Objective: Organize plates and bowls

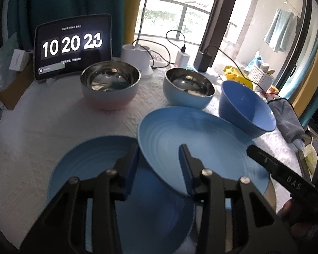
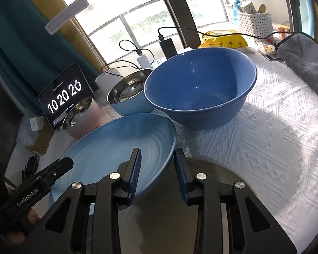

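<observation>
1. Raised plate (image 1: 201,144): pale blue, tilted, clear of the surface (image 1: 32,137), overlapping the lower plate (image 1: 85,163), which lies flat just to its left.
2. Left tongs (image 1: 159,165): clamped on the near-left rim of the raised plate, one finger under the edge, the other on the inner face.
3. Right tongs (image 2: 156,167): astride the opposite rim, apparently gripping it too, though only a thin strip of rim sits between the pads.
4. Risk of slipping: smooth glaze, sloping rim and a shallow bite on each side; likely to slide out if either hand tips further or pulls apart from the other.
5. Risk of a hard landing: possibly chipping both plates if dropped onto the lower one at an angle rather than lowered flat and centred.
6. Risk of collision: deep blue bowl (image 1: 243,105) just beyond the far rim, pale blue steel-lined bowl (image 1: 188,89) near it; easily knocked by a forward swing.
7. Risk of skewed stacking: ending off-centre and rocking if released by one side before the other.
</observation>
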Tool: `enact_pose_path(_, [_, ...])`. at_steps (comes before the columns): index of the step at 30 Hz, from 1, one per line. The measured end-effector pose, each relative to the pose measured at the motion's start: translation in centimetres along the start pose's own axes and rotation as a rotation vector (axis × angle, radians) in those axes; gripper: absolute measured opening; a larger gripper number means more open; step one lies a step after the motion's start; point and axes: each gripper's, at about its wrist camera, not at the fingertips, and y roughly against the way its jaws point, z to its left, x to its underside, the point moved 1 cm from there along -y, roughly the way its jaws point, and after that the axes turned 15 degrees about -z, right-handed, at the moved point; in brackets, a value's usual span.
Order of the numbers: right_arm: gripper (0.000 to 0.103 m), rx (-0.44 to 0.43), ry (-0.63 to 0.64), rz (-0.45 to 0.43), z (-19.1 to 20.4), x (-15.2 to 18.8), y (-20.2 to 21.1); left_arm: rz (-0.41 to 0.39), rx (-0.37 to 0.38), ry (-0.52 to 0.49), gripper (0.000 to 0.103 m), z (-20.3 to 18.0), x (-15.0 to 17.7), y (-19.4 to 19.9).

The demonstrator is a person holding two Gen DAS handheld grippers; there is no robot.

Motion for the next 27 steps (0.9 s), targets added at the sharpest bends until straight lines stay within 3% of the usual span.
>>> enact_pose_path(27, [0.035, 0.034, 0.011, -0.059, -1.2, 1.9, 7.5, -0.025, 0.062, -0.039, 0.04, -3.1, 2.9, 5.4])
